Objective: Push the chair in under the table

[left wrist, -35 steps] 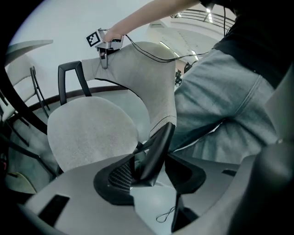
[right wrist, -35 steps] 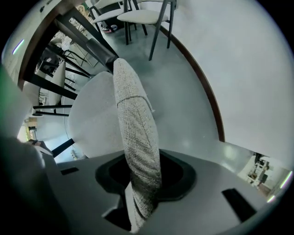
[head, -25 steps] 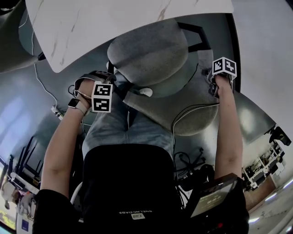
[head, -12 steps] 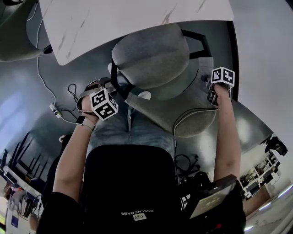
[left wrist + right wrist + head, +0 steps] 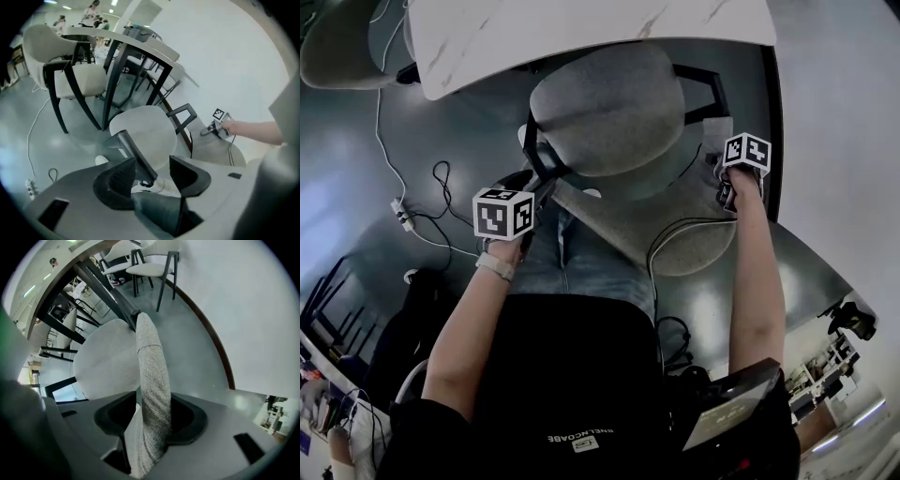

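Grey glossy floor (image 5: 356, 234). White cable (image 5: 382, 150) runs over it to a power strip (image 5: 399, 211); black cable (image 5: 437, 178) loops just beside. 2nd chair (image 5: 342, 56), pale, top left. White wall (image 5: 844, 112) on the right w/ dark skirting (image 5: 213, 341); 2 more chairs (image 5: 150, 266) stand near it. Device w/ lit screen (image 5: 733, 411) bottom right. People (image 5: 91, 11) far in bkgd, too small to make out.

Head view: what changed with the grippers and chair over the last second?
The left gripper has rolled over. Its jaws have just been opening and now stand wide around the chair's dark frame bar, not clamping it. The right gripper's jaws have just been opening, loose around the backrest edge. The chair, part-way under the table, and the right gripper look unmoved.
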`<state>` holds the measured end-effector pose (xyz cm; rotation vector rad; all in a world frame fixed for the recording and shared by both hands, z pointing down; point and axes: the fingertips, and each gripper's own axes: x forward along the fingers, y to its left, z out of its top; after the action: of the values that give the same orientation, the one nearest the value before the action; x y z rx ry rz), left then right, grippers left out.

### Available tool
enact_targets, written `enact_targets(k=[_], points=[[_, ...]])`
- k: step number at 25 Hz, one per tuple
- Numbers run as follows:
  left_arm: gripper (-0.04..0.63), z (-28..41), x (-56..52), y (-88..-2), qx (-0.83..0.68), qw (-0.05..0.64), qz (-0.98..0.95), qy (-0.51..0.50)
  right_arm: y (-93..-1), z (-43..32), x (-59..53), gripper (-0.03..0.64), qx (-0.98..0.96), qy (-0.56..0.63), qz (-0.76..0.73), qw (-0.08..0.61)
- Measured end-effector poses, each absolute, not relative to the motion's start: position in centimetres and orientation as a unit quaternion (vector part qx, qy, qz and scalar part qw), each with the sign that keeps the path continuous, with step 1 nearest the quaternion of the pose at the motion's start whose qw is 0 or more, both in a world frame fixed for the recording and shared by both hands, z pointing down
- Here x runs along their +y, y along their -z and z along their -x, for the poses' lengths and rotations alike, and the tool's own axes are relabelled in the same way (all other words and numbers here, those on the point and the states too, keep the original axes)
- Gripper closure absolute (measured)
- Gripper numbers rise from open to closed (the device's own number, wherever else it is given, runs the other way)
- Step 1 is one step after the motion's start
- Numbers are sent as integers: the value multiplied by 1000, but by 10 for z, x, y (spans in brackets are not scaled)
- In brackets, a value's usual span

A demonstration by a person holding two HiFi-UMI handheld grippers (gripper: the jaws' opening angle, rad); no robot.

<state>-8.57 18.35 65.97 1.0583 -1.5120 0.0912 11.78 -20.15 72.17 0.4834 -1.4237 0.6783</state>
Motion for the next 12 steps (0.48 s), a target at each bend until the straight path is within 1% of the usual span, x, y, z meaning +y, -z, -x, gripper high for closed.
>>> enact_targets(k=[2,7,9,12], points=[[367,83,176,-664,-668,599,-440,-34,-724,-117,-201,434,-634,-287,-214,686],[382,84,180,-673,-706,577,-402,-84,-728,-117,-203,434,-632,-266,-219,694],[382,80,184,-677,-707,588,-384,-79,-727,-118,-203,434,-632,-254,-219,699],[380,73,183,-686,-700,609,-372,-45,-727,-119,-202,434,-631,-246,-219,702]])
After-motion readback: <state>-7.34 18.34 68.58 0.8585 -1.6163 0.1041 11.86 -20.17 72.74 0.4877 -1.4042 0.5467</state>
